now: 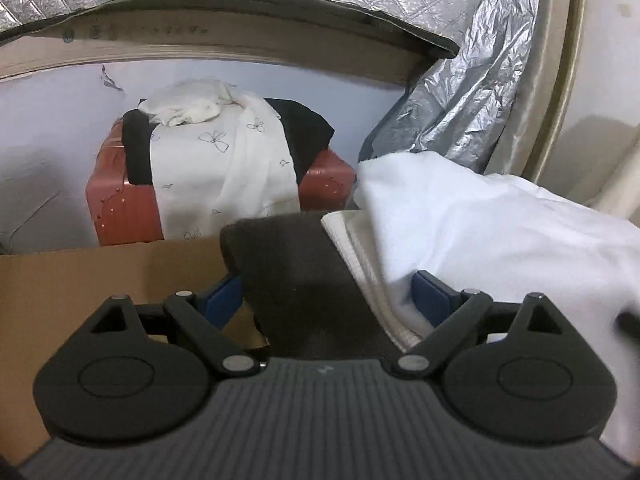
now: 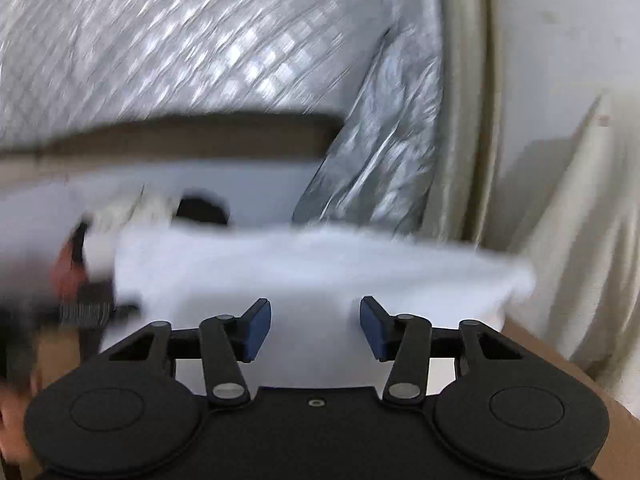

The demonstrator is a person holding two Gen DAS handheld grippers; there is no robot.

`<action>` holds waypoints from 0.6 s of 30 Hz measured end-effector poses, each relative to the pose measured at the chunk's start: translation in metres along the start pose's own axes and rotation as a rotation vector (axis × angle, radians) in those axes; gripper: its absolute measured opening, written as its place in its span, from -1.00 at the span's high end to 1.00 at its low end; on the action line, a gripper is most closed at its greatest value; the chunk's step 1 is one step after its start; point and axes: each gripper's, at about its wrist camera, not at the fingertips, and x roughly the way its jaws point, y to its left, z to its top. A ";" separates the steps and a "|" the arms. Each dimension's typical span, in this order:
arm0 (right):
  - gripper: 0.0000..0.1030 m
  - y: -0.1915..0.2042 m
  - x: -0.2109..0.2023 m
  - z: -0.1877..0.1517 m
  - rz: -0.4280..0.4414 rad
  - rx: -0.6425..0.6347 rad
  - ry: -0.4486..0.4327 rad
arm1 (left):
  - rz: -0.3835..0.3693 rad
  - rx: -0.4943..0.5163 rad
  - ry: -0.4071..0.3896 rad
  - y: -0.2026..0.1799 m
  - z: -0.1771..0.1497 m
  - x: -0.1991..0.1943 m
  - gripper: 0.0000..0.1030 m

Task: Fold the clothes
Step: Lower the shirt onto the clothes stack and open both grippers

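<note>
The white garment (image 1: 500,232) is seen heaped on the cardboard-covered worktop (image 1: 80,288), overlapping a dark brown cloth (image 1: 296,276) and a cream ribbed piece (image 1: 360,256). The left tongs (image 1: 326,300) are spread wide around these layers, pressing on none. The right tongs (image 2: 316,328), blurred, stand apart over white fabric, nothing clamped. Two layers could be caught together, spoiling the fold.

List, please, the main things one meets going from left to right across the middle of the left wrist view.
Cardboard → red suitcase → white flower-print cloth → dark brown cloth → cream folded cloth → white cloth.
</note>
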 end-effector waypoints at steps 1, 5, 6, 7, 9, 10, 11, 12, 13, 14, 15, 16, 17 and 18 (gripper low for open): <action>-0.04 0.006 0.002 -0.011 -0.018 -0.020 0.002 | -0.004 -0.004 0.005 0.001 0.000 0.001 -0.85; -0.07 -0.004 0.004 -0.026 -0.055 0.058 -0.031 | 0.001 -0.007 0.007 0.001 -0.001 0.001 -0.87; -0.07 -0.005 0.004 -0.025 -0.062 0.074 -0.034 | 0.014 0.003 0.000 -0.002 -0.002 0.001 -0.87; -0.08 -0.003 0.010 -0.025 -0.069 0.072 -0.036 | 0.025 0.019 -0.008 -0.003 -0.003 0.000 -0.87; -0.10 0.008 0.015 -0.024 -0.095 0.044 -0.040 | 0.028 0.026 -0.005 -0.003 -0.001 0.002 -0.89; -0.12 0.014 0.012 -0.026 -0.109 0.038 -0.041 | 0.027 0.022 0.000 -0.002 0.000 0.002 -0.93; -0.16 0.018 0.010 -0.027 -0.124 0.043 -0.044 | 0.021 0.011 0.007 0.000 0.001 0.003 -0.94; -0.17 0.020 0.003 -0.033 -0.138 0.062 -0.057 | 0.013 0.001 0.012 0.001 0.002 0.002 -0.94; -0.21 0.023 -0.004 -0.039 -0.153 0.082 -0.070 | 0.007 -0.007 0.018 0.002 0.003 0.002 -0.94; -0.31 0.026 -0.016 -0.054 -0.179 0.135 -0.099 | 0.007 -0.008 0.020 0.002 0.003 0.002 -0.94; -0.30 0.028 -0.025 -0.067 -0.188 0.198 -0.103 | 0.010 -0.004 0.021 0.002 0.004 0.001 -0.94; -0.30 0.029 -0.037 -0.079 -0.181 0.259 -0.121 | 0.005 0.003 0.021 0.002 0.005 -0.002 -0.94; -0.30 0.029 -0.049 -0.090 -0.173 0.318 -0.138 | 0.000 0.010 0.020 0.002 0.006 -0.005 -0.92; -0.31 0.031 -0.058 -0.094 -0.181 0.342 -0.132 | -0.006 0.017 0.019 0.003 0.007 -0.008 -0.91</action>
